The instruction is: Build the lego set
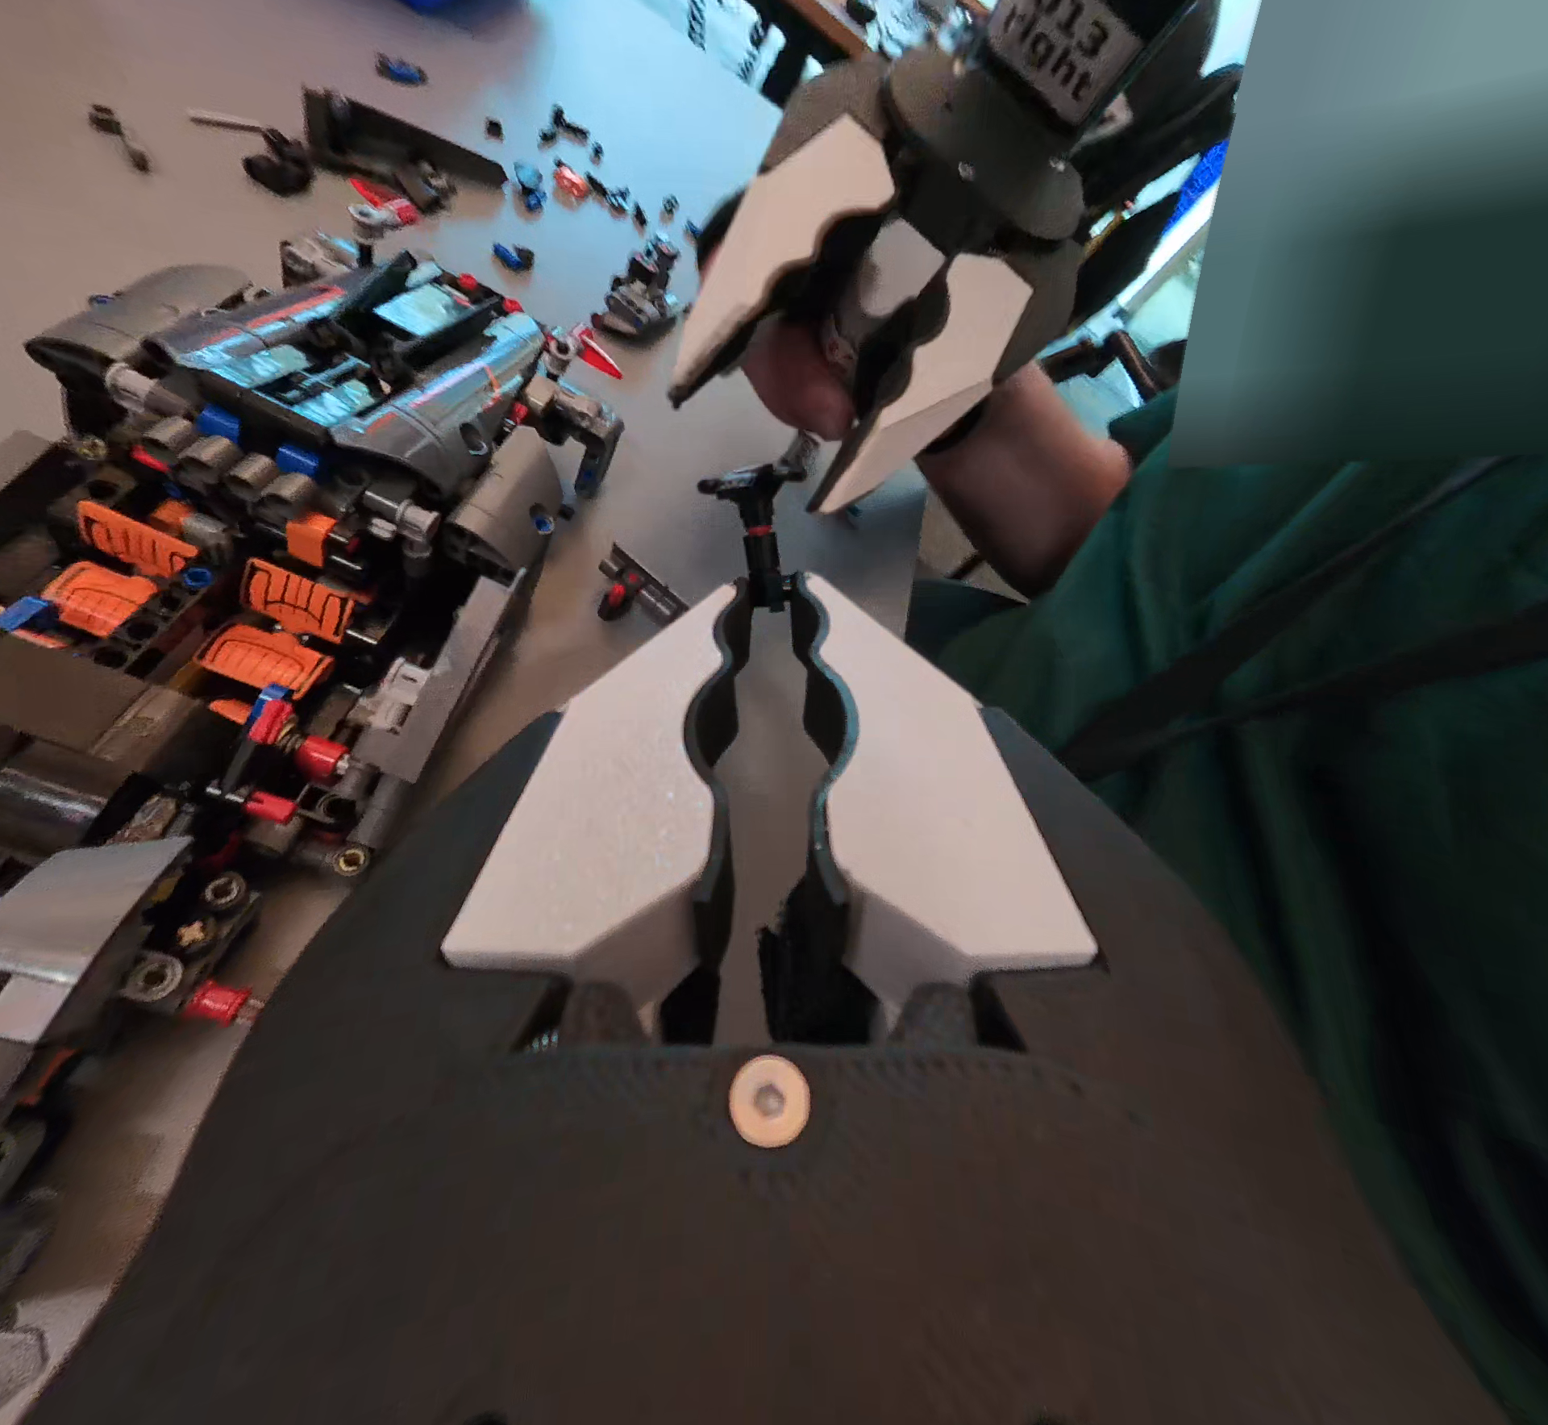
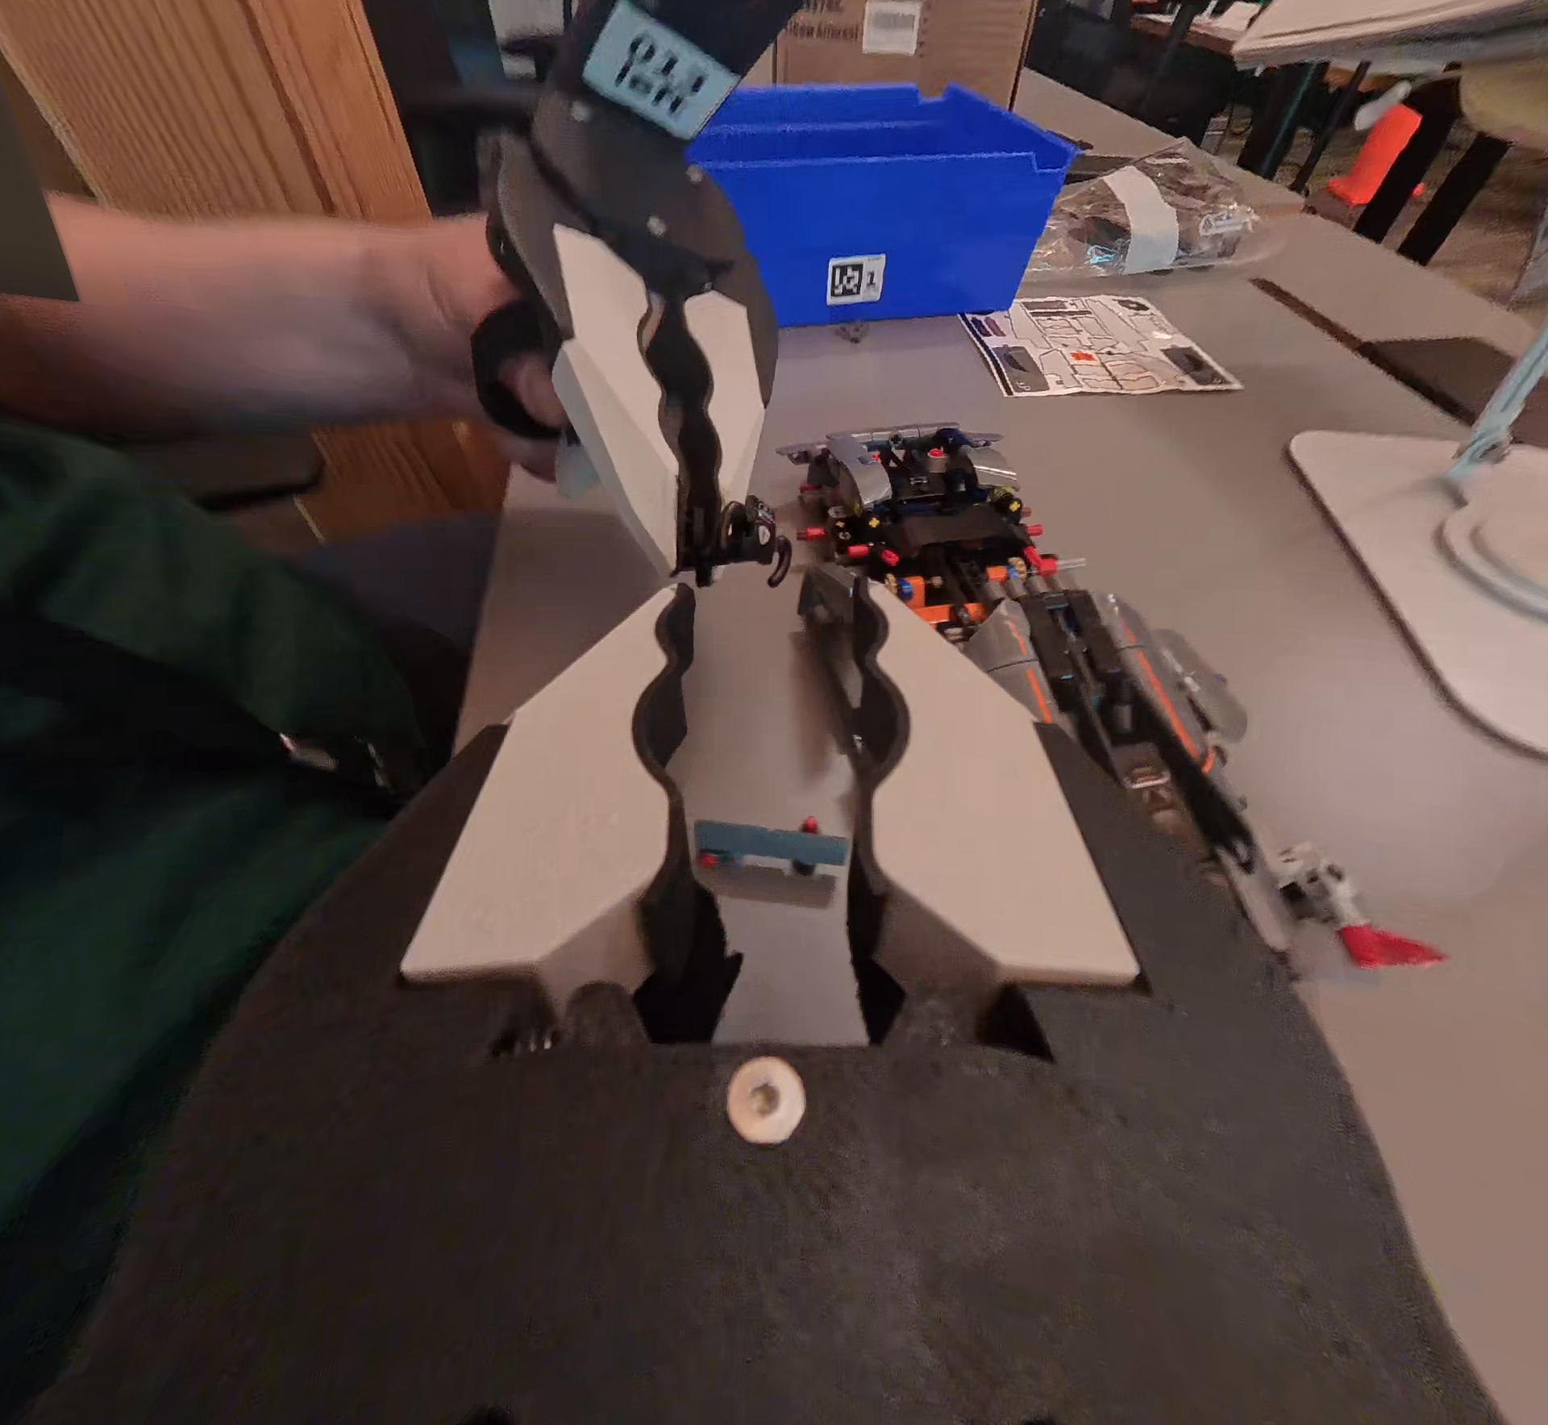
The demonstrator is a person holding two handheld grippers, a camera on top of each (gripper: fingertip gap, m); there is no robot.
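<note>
Left gripper [image 1: 769, 589]: pressed together on the lower end of a small black axle assembly [image 1: 761, 526], held in the air above the grey table [image 1: 209, 2].
Axle assembly: long axis along the left fingers, free end with a black cross-piece toward the right gripper [image 1: 745, 455].
Right gripper: spread, holding nothing, tips just beside the free end, apart from it.
Nearer tool: right one, for gripping or pressing that free end, probably.
Car model [image 2: 988, 572]: half-built, lying on the table, to the left of the left gripper, beyond the right one.
Blue bin [image 2: 879, 212]: behind the car.
</note>
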